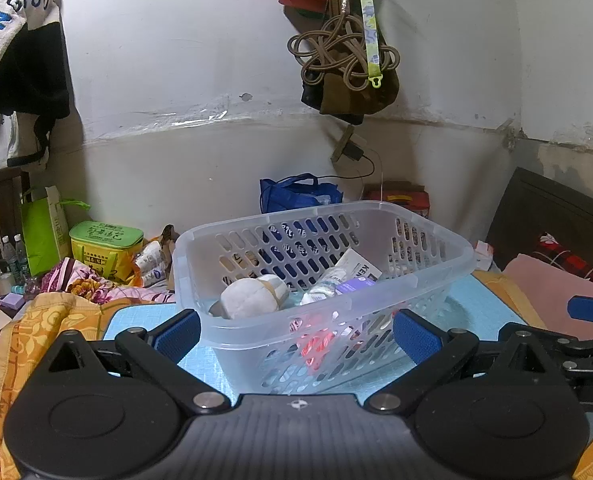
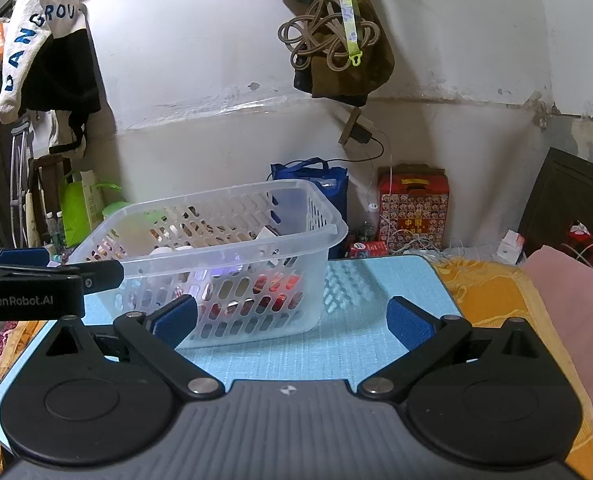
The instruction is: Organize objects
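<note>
A clear perforated plastic basket (image 1: 436,240) stands on a light blue mat (image 1: 480,304); it also shows in the right wrist view (image 2: 328,220). Inside lie a white rounded object (image 1: 248,298), a small clear bottle (image 1: 320,286), a white box (image 1: 356,266) and a red item (image 1: 316,346) seen through the wall. My left gripper (image 1: 298,330) is open and empty, its blue pads on either side of the basket's near corner. My right gripper (image 2: 292,320) is open and empty over the mat, right of the basket.
The mat (image 2: 376,320) lies on an orange patterned blanket (image 2: 492,292). A green and yellow box (image 1: 104,248), green bag (image 1: 42,228) and bottles (image 1: 14,258) stand at left. A blue bag (image 2: 332,184) and red box (image 2: 414,208) stand by the wall. A pink cloth (image 2: 576,292) lies at right.
</note>
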